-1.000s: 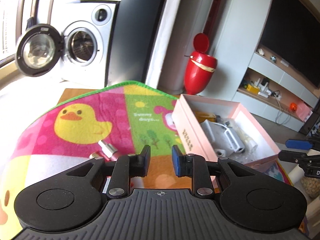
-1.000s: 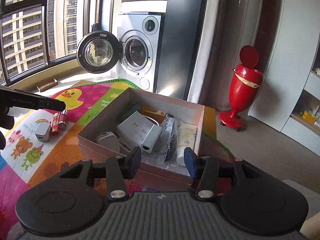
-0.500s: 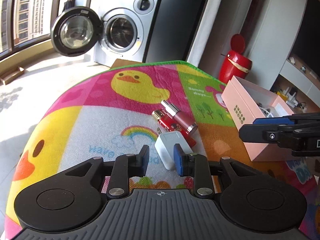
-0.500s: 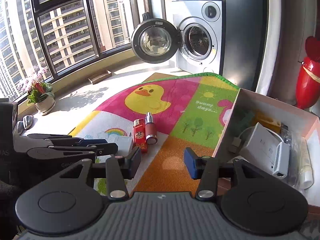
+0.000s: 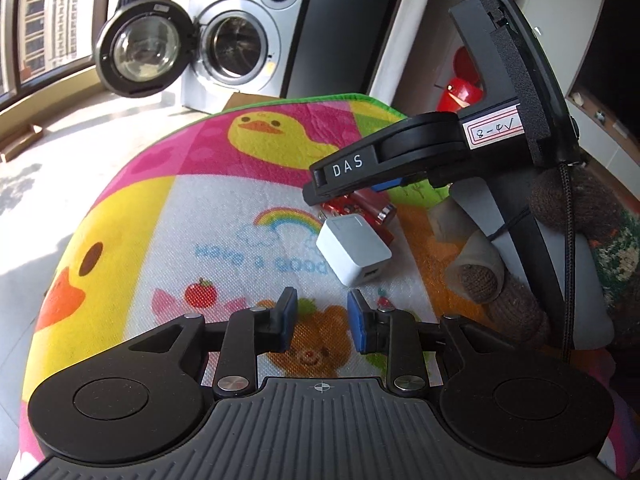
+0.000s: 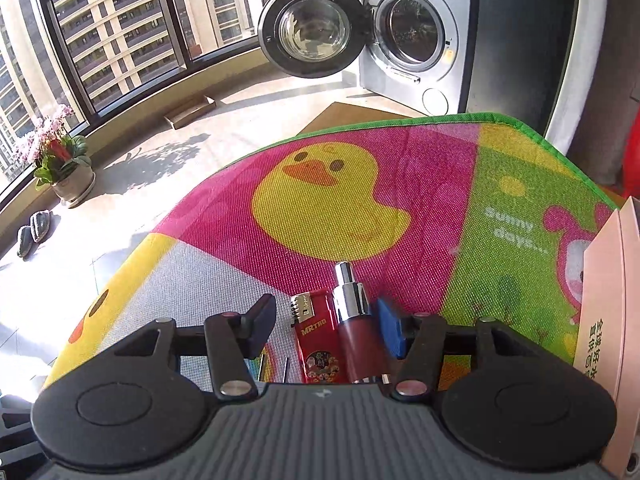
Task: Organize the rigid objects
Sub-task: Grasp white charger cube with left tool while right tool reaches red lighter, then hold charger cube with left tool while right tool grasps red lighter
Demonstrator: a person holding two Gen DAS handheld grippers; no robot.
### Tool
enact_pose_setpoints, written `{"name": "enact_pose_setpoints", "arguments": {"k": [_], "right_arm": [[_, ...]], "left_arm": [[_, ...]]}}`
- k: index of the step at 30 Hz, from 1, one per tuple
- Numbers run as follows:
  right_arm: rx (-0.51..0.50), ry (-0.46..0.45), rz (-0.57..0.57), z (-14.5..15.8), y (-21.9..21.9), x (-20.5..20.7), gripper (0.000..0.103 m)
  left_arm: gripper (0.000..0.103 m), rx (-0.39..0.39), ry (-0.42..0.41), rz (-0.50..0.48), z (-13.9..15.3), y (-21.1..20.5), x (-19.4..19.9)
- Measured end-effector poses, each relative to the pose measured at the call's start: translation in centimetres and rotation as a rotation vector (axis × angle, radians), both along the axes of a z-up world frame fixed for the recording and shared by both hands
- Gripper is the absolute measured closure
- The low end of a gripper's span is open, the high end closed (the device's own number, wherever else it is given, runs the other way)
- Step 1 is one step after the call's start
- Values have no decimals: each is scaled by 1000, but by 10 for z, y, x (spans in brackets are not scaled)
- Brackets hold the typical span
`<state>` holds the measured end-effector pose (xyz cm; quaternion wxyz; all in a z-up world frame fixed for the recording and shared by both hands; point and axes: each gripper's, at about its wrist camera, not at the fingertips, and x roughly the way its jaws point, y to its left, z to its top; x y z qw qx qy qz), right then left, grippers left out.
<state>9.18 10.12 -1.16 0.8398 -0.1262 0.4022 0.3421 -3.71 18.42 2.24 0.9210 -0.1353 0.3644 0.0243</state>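
the right tool (image 6: 326,326) is closing around the red lighter (image 6: 318,344) and bottle (image 6: 358,328); the left tool (image 5: 322,318) is apart, holding nothing

Black gripper (image 5: 320,320) with blue pads (image 5: 289,312), silver screws; brown knitted glove (image 5: 500,292).

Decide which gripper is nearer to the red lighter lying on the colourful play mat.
Right. The right gripper straddles the red lighter, jaws closing. The left gripper hangs short of the white cube charger, with the lighter beyond it.
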Motion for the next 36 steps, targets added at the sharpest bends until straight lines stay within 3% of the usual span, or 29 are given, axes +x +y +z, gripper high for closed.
{"name": "enact_pose_setpoints", "arguments": {"k": [12,19,22,27,29,33,36], "right_arm": [[2,-62,82,0,-95,-89,59],[-50,-189,-26,-5,-156,-116,41],[-25,-164,-89,-6,-181,-117,36],[27,-158,-145,-13,-205,-121,28],[52,-175,-164,-18,-208,-124,21],[52,-174,-182,-18,-206,-123,17],[51,-176,-185,-19,-205,-122,17]], "left_arm": [[72,-6,2,1,-1,-6,-2],[72,78,33,-66,1,-23,5],[67,173,47,-98,1,-42,7],[60,187,56,-165,2,-60,13],[60,163,63,-196,2,-63,16],[62,7,54,-186,10,-51,17],[62,13,38,-196,18,-58,11]]}}
